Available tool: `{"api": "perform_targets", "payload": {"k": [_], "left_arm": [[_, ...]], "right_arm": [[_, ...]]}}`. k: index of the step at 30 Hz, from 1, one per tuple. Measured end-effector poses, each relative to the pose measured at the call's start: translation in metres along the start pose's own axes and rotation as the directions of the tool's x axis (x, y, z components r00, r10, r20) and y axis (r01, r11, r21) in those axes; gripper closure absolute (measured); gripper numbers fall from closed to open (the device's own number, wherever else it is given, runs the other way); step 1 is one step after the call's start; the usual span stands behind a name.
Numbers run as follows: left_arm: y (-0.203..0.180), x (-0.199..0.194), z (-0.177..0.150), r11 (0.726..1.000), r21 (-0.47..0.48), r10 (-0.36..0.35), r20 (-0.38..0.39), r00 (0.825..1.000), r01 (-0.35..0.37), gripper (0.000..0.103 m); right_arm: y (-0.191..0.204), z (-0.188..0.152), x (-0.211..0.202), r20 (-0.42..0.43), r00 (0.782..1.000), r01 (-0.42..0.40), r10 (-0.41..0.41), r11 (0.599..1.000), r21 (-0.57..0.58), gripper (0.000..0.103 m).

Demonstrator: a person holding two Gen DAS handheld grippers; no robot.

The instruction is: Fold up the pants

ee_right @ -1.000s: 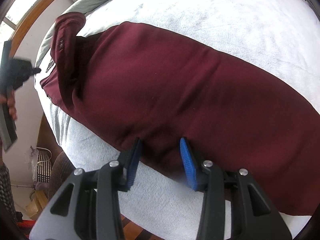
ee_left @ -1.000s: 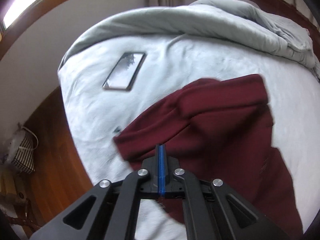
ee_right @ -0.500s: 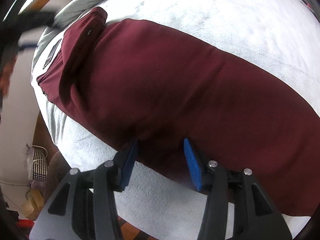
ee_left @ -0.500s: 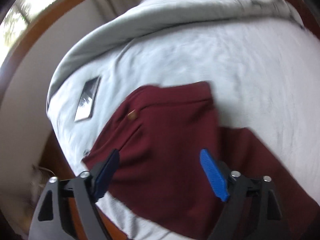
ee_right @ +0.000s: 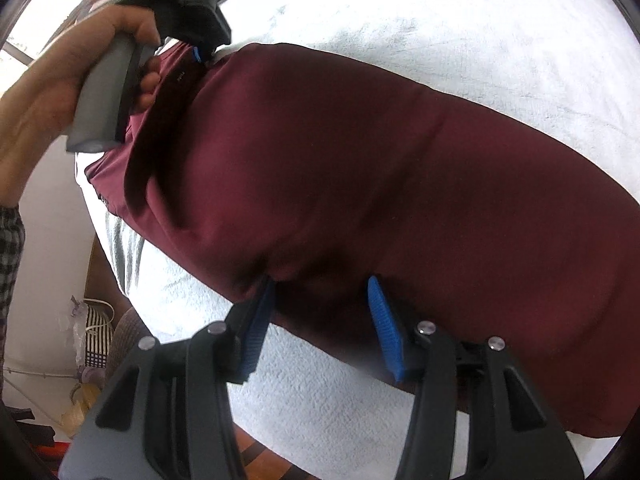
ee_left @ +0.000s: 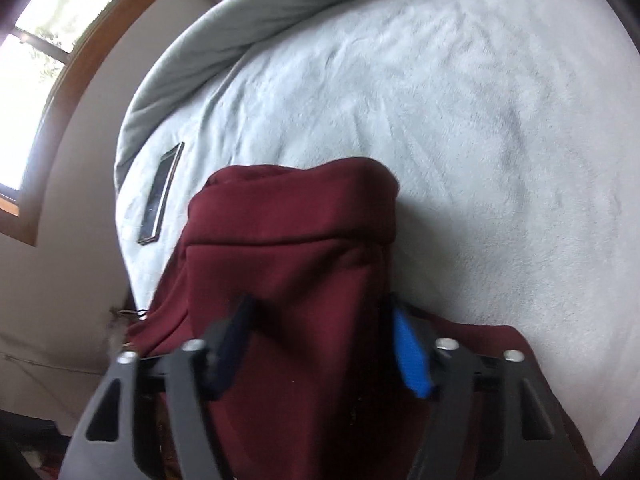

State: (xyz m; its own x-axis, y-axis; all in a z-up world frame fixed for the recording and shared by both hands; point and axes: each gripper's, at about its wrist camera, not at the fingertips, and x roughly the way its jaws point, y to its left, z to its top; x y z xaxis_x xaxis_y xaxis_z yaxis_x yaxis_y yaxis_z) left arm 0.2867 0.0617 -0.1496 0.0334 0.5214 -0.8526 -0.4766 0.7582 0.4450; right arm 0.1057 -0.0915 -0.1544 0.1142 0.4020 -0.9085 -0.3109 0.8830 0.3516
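Dark red pants (ee_right: 360,168) lie along the pale bedsheet (ee_right: 480,32), waistband end at the far left. In the left wrist view the rolled waistband (ee_left: 296,208) bulges up ahead. My left gripper (ee_left: 320,320) is open, its fingers standing either side of the fabric just behind the waistband; it also shows in the right wrist view (ee_right: 192,12), held in a hand. My right gripper (ee_right: 318,300) is open over the near edge of the pants, mid length, with cloth between the blue pads.
A phone (ee_left: 162,194) lies on the sheet left of the waistband. A grey duvet (ee_left: 240,32) is bunched along the far side. The bed's left edge drops to a wooden floor with a striped bag (ee_right: 94,332).
My left gripper opened from shut, then came down low onto the waistband end. The waistband is now bunched between its fingers. My right gripper stayed open at the pants' near edge.
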Motion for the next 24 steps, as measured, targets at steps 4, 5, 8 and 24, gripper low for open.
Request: {"api": "perform_targets", "payload": {"k": [4, 5, 8, 24], "left_arm": [[0.015, -0.004, -0.001, 0.994, -0.071, -0.077, 0.02, 0.997, 0.078, 0.087], [0.021, -0.004, -0.001, 0.99, -0.092, -0.102, 0.021, 0.995, 0.104, 0.09], [0.054, -0.014, -0.007, 0.96, -0.18, -0.204, 0.066, 0.977, 0.213, 0.091], [0.213, 0.02, -0.093, 0.904, -0.252, -0.326, 0.119, 0.938, 0.346, 0.089]], "right_arm": [[0.0, 0.001, 0.0, 0.0, 1.0, 0.003, -0.003, 1.0, 0.004, 0.054], [0.001, 0.001, 0.0, 0.001, 1.0, 0.006, -0.006, 1.0, 0.0, 0.054], [0.001, 0.0, -0.001, 0.002, 1.0, 0.011, -0.011, 1.0, -0.004, 0.054], [0.006, 0.001, -0.008, -0.004, 0.999, 0.036, -0.036, 0.999, 0.005, 0.055]]}}
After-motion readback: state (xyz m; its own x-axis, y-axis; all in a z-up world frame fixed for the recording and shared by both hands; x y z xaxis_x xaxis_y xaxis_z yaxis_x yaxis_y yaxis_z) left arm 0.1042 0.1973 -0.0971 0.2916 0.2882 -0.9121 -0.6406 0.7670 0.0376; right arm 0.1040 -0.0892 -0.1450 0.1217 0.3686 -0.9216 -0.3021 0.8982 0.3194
